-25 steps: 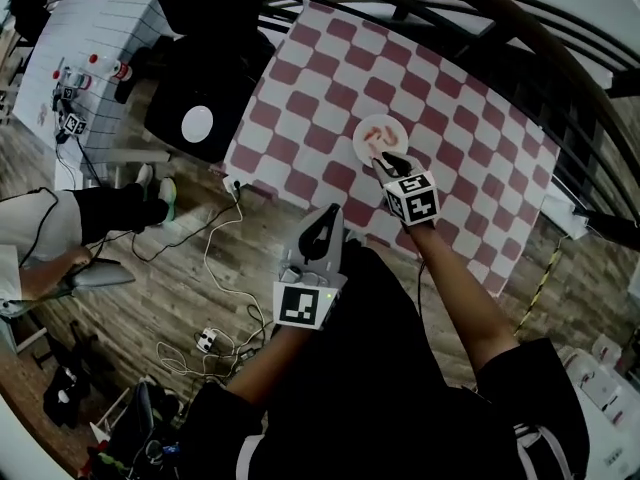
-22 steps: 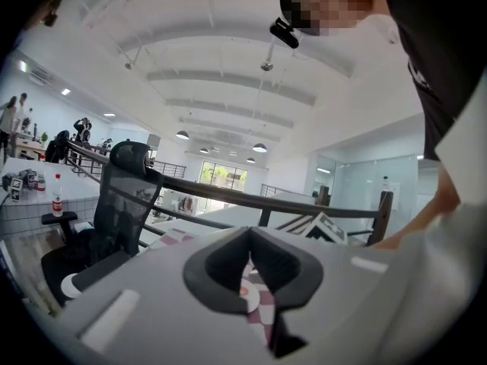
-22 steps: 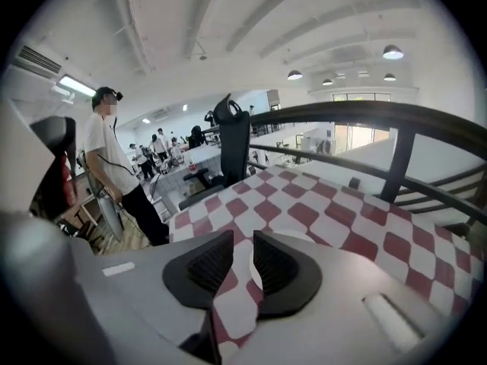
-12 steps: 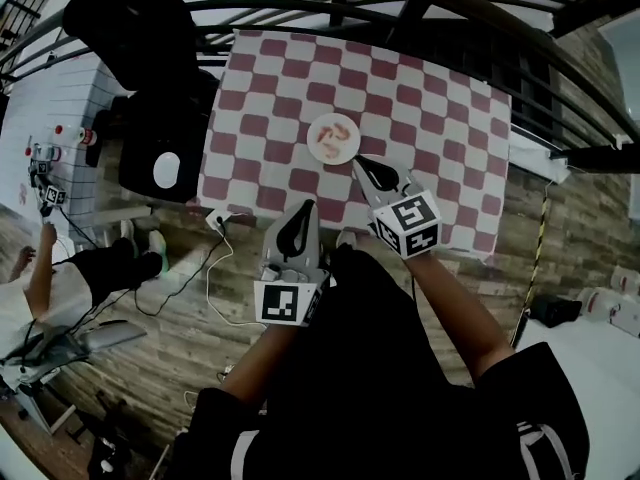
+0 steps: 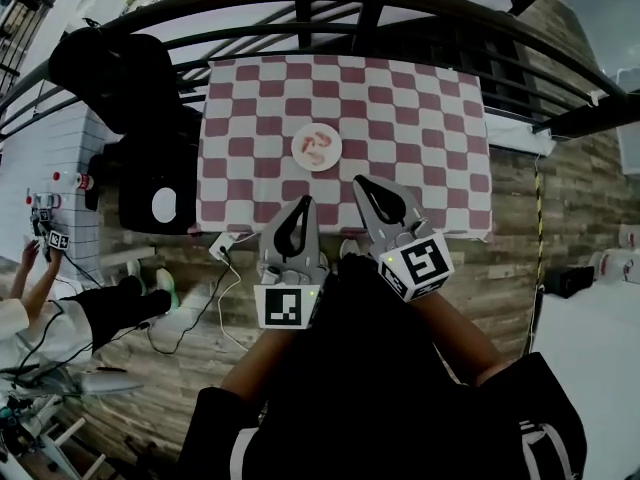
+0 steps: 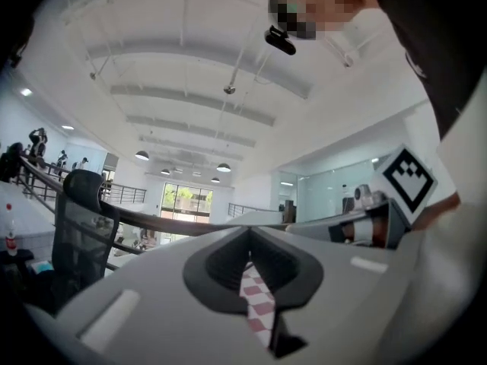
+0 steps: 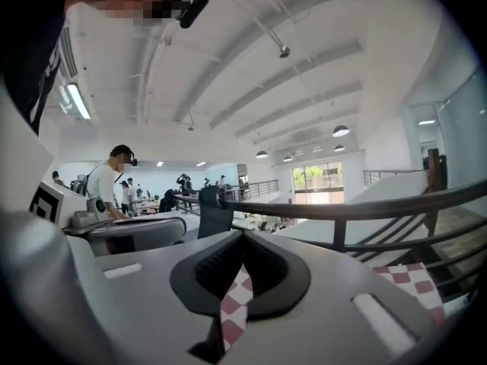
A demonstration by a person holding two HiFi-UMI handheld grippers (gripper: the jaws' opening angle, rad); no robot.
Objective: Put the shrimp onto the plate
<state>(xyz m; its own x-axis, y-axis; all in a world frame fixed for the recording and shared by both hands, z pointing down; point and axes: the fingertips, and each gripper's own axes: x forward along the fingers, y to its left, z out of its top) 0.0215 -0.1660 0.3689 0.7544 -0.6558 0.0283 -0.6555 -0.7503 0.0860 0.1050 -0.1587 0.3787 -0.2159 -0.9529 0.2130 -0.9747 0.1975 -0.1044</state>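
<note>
Shrimp (image 5: 318,146) on plate (image 5: 300,154), mid-counter (image 5: 420,148), on checkered cloth. Left tongs (image 5: 301,201) closed, nothing gripped, tips at counter's near edge. Right tongs (image 5: 359,181) closed, nothing gripped, beside left tongs, tips over cloth. Both tongs apart from plate, on person's side of it.

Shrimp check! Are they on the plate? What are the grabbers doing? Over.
Left gripper and right gripper shut, empty, by the table's near edge. Shrimp lying on the plate. Nothing in the way. Over.
</note>
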